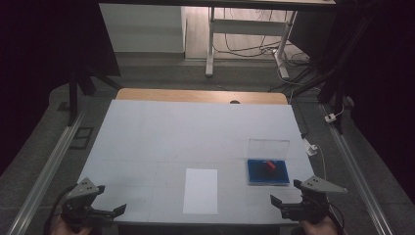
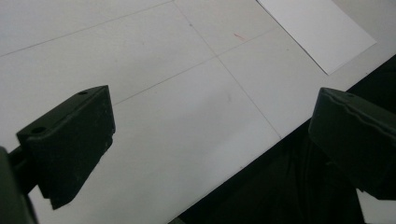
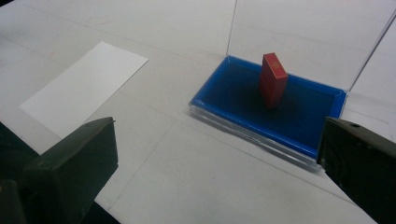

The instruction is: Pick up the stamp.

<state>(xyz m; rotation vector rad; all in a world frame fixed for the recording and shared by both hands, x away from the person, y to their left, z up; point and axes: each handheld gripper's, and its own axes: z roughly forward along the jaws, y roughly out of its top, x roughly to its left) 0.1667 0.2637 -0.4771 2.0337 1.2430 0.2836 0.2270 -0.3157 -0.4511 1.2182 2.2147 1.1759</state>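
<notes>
Near the table's (image 1: 147, 132) front edge, both grippers (image 1: 108, 212) (image 1: 284, 201) gape.

Both hands (image 1: 68, 226) are cut off by the bottom edge.

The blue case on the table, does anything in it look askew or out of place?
Yes. The small red block stands on end and leans to one side in the open blue case rather than lying flat. The white sheet lies flat and tidy.
</notes>
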